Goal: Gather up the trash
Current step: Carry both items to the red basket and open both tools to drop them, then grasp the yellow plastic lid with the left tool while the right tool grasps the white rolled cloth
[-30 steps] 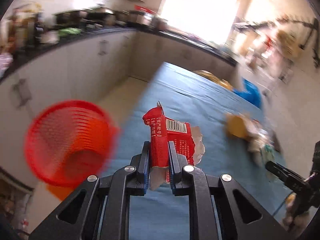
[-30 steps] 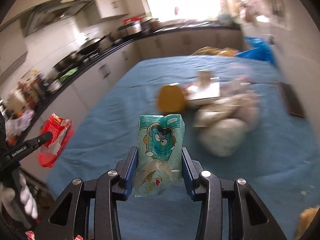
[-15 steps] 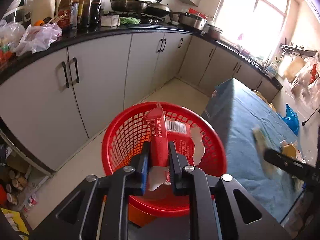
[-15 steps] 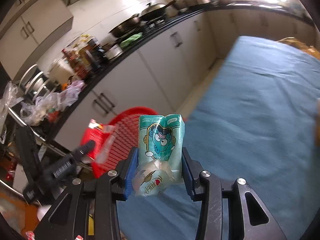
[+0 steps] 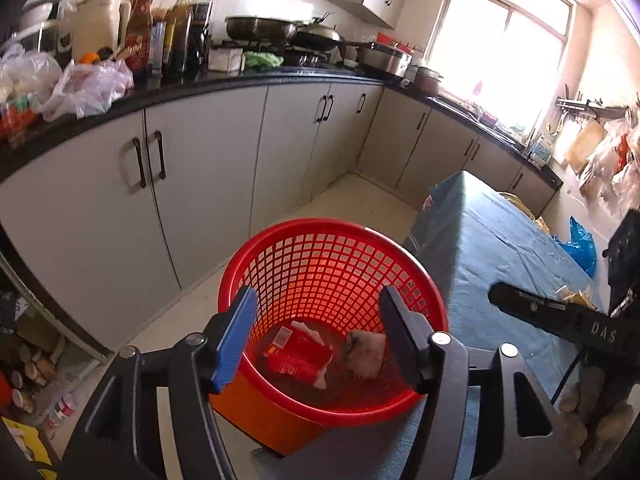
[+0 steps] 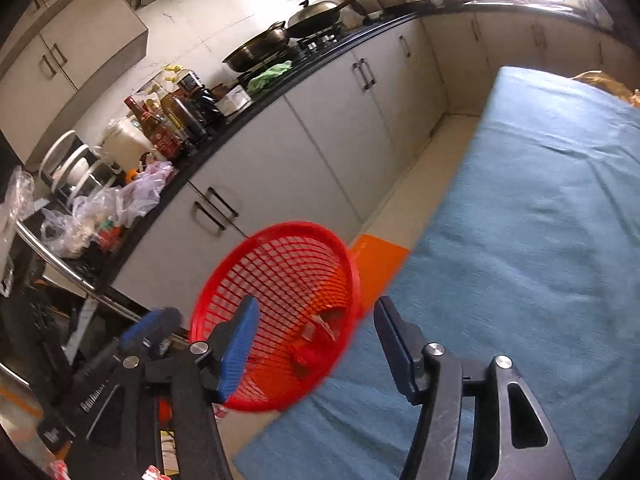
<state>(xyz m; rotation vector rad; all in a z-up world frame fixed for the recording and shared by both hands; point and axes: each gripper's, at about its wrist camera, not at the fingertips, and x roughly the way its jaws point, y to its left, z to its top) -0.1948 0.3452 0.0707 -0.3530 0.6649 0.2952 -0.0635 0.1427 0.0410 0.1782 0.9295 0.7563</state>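
A red mesh basket [image 5: 332, 227] stands beside the blue-clothed table [image 5: 500, 248]. At its bottom lie a red wrapper [image 5: 298, 356] and a pale crumpled packet [image 5: 366, 354]. My left gripper [image 5: 318, 320] hangs over the basket, its jaws opening with nothing between them. In the right wrist view the basket [image 6: 280, 236] sits ahead and to the left, with the red wrapper [image 6: 308, 354] showing through it. My right gripper [image 6: 316, 320] is over the basket's near side, its jaws opening and empty. A black finger [image 5: 536, 312] of it reaches in from the right.
The basket rests on an orange stand [image 6: 378, 264] against the table's edge. Grey cabinets [image 5: 200, 184] under a black counter with bottles [image 5: 176, 32] and bags run along the left. A strip of pale floor [image 5: 352, 200] lies between them and the table. A hand [image 5: 576, 412] shows at lower right.
Both grippers swung from the table to the basket, then opened. The red wrapper fell from the left jaws into the basket. The teal packet has left the right jaws.
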